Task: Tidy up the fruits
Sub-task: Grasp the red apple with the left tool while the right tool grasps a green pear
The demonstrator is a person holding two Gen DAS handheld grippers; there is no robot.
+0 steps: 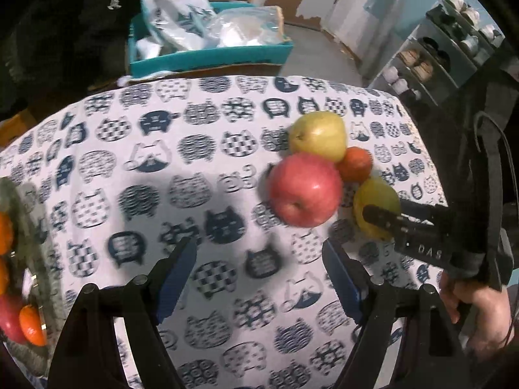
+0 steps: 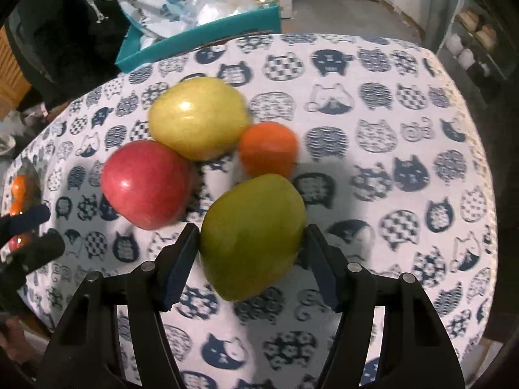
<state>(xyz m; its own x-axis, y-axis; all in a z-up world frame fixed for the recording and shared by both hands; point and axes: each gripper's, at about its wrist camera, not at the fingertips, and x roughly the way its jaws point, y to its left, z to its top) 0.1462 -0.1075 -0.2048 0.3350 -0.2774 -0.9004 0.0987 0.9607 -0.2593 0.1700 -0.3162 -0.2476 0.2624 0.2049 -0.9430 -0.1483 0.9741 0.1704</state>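
Your right gripper [image 2: 251, 243] has its fingers apart around the green pear [image 2: 253, 236] at six o'clock of the fruit cluster on the table [image 2: 405, 123]; close gently, squarely, while your left gripper [image 1: 259, 259], fingers apart, holds nothing.

A green-yellow pear [image 2: 251, 236] sits between the black, blue-padded fingers of the right gripper [image 2: 251, 259]. Just beyond it lie a red apple [image 2: 146, 183], a small orange tangerine [image 2: 267, 149] and a yellow pear [image 2: 198, 116]. The tablecloth [image 2: 405, 136] beneath is white, printed with navy cat heads in checks, waves and stripes. A teal box [image 2: 207, 37] holding clear plastic bags stands farther ahead.
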